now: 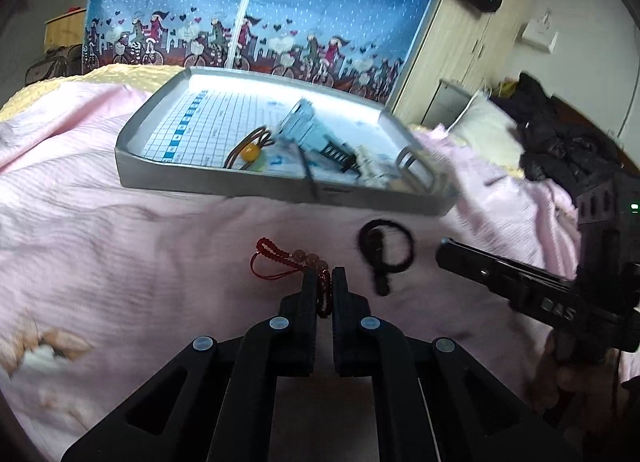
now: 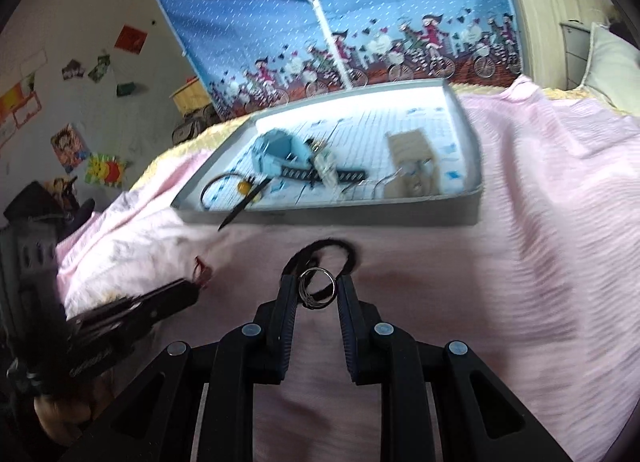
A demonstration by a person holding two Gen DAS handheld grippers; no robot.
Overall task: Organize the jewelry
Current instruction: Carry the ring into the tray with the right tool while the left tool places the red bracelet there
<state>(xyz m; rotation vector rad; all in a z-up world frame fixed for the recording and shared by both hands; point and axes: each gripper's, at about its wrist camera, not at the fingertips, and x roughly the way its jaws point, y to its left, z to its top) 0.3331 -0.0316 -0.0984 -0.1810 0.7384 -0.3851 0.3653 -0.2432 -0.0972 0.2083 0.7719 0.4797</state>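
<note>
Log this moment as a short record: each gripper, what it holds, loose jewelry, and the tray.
left gripper: shut on red beaded bracelet
right gripper: holds silver ring between its fingers
loose on pink blanket: black cord loop, in front of the tray
grey tray: holds brown cord with yellow bead, light blue box, black patterned strip; other items blurred

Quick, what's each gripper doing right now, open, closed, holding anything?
Left gripper: shut on the red bracelet.
Right gripper: shut on the ring, above the black hair tie.
</note>
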